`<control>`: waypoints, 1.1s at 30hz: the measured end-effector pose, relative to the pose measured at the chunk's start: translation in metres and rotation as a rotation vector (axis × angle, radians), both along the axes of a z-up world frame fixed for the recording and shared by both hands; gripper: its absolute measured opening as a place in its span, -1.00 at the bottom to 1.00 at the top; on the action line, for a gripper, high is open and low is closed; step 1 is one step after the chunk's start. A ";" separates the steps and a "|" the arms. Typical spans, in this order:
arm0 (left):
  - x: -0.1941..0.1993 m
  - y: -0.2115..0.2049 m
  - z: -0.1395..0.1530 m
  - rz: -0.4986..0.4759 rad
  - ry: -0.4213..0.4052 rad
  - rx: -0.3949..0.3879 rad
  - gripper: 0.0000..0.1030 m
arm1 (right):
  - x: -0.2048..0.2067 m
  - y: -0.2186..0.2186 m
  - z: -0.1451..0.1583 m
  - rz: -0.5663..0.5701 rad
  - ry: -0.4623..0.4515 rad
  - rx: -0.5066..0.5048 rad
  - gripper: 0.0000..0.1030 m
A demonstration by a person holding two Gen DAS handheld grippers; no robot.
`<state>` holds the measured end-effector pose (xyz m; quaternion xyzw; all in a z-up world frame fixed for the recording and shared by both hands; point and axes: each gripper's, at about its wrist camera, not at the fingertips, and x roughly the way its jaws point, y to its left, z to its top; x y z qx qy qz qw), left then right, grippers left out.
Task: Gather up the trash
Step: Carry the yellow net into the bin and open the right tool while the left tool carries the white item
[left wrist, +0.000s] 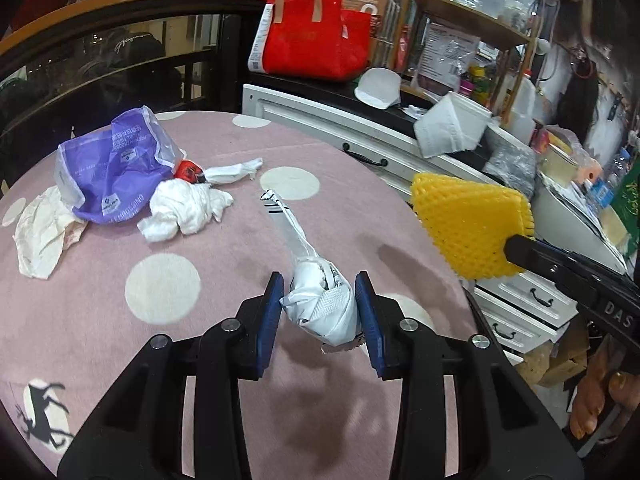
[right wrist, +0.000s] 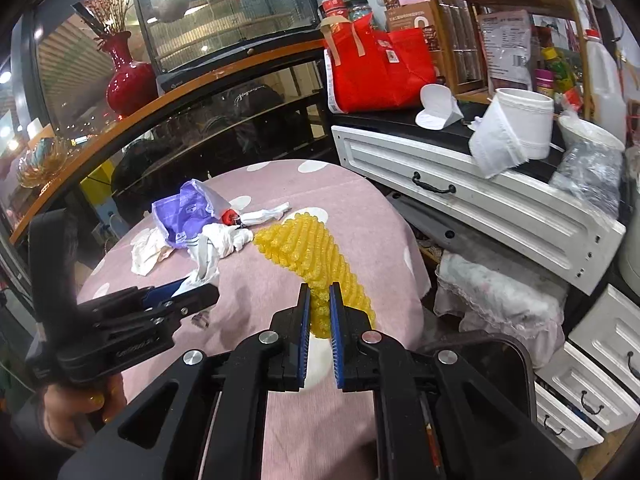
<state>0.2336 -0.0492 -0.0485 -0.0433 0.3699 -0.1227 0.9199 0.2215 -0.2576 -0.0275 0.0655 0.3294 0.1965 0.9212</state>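
On the pink dotted counter (left wrist: 168, 240), far left, lie one purple plastic bag (left wrist: 112, 168) and two crumpled white tissues (left wrist: 188, 212). Left hand-held gripper (left wrist: 320, 300) is clamped on one wadded white wrapper (left wrist: 320, 304); right hand-held gripper (right wrist: 320, 300) is pinched tight on one yellow foam net (right wrist: 304, 248).

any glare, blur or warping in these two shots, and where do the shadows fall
Left wrist view: strong fisheye bends the white drawer unit; the crumpled white wrapper between the left gripper pads is sharp and casts a soft shadow on the pink tablecloth. Right wrist view: bright lamp glare top left and reflections in the glass cabinet; the yellow foam net in the right gripper stays sharp.
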 end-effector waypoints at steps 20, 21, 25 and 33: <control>-0.065 -0.089 0.004 -0.192 -0.003 -0.045 -0.27 | -0.071 -0.090 -0.032 -0.195 0.087 -0.024 -0.81; -0.067 -0.095 0.004 -0.204 -0.002 -0.045 -0.27 | -0.072 -0.093 -0.035 -0.202 0.096 -0.026 -0.81; -0.070 -0.113 0.003 -0.241 0.001 -0.044 -0.27 | -0.075 -0.110 -0.056 -0.246 0.149 -0.041 -0.81; -0.073 -0.148 -0.012 -0.310 0.034 -0.023 -0.27 | -0.065 -0.131 -0.104 -0.307 0.289 -0.028 -0.81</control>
